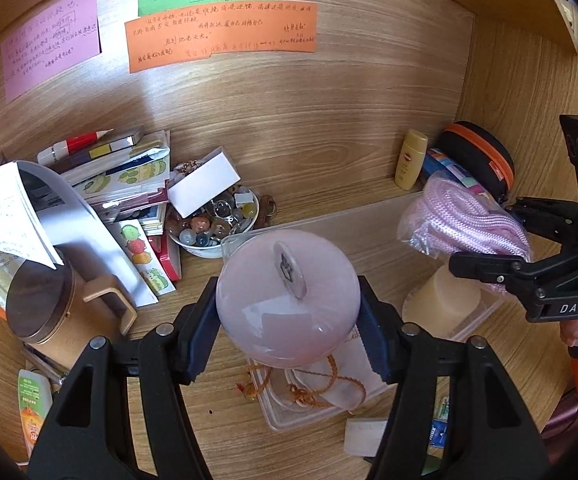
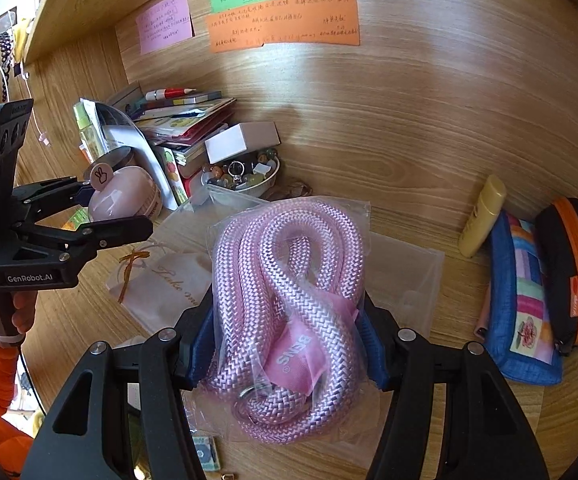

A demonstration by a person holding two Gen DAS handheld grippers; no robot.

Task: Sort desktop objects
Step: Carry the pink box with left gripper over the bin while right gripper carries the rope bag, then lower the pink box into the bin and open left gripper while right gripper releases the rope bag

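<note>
Left wrist view: my left gripper (image 1: pixel 289 320) clamps pink round jar (image 1: pixel 287 296), frame centre, held above clear tray (image 1: pixel 321 216) on table (image 1: pixel 329 160). Tray holds cream candle (image 1: pixel 445 304), corded pouch (image 1: pixel 321 392) (sorting partly done, I judge). Bead bowl (image 1: pixel 213 220), book pile (image 1: pixel 121 176) at left unsorted.

Right wrist view: my right gripper (image 2: pixel 285 344) closed on bagged pink rope (image 2: pixel 285 300), lower centre, above tray. Sunscreen bottle (image 2: pixel 483 216), pencil pouch (image 2: pixel 521 308) remain at right.
</note>
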